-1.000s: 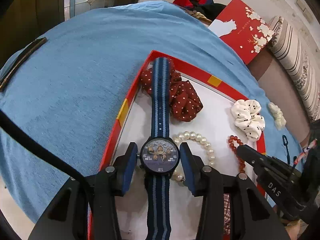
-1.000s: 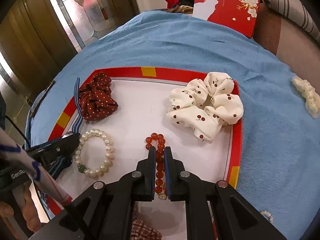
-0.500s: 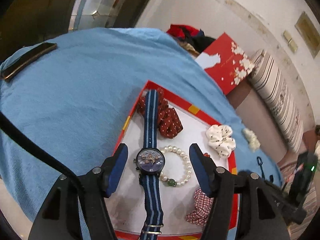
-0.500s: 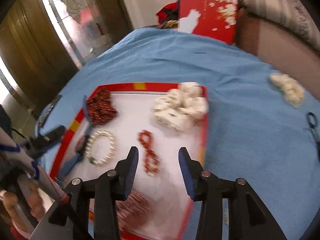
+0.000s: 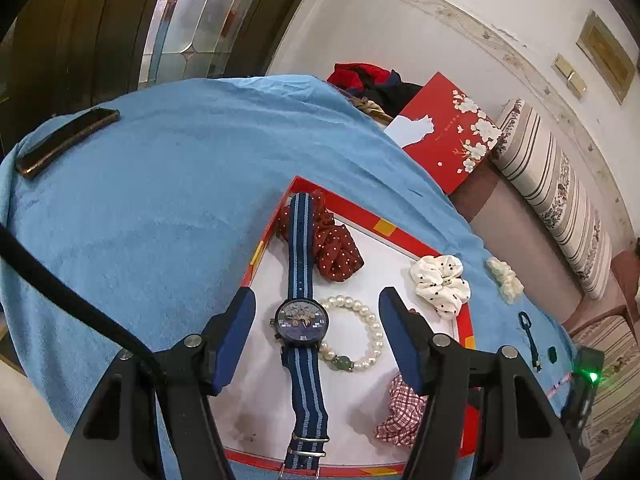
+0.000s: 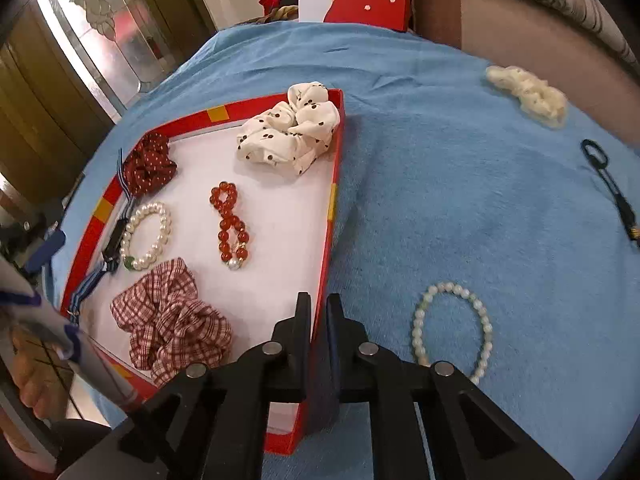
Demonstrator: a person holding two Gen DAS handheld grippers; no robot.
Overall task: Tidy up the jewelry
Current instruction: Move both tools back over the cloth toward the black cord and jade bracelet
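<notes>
A red-rimmed white tray (image 6: pixel 335 184) on a blue cloth holds a blue-striped watch (image 5: pixel 302 320), a pearl bracelet (image 5: pixel 360 334), a red bead bracelet (image 6: pixel 230 226), and dark red (image 5: pixel 336 246), white dotted (image 6: pixel 290 130) and red checked (image 6: pixel 172 324) scrunchies. My left gripper (image 5: pixel 314 330) is open and raised above the watch, empty. My right gripper (image 6: pixel 319 312) is shut and empty, over the tray's right rim. A pale green bead bracelet (image 6: pixel 452 332) lies on the cloth to its right.
A cream scrunchie (image 6: pixel 528 94) and a black strap with a loop (image 6: pixel 610 184) lie on the cloth at the far right. A dark phone (image 5: pixel 66 142) lies at the far left. A red gift box (image 5: pixel 444 132) stands behind the table, by a sofa.
My left gripper let go of the watch, opened and drew back upward. My right gripper released the red bead bracelet, pulled back to the right, opened, then shut empty.
</notes>
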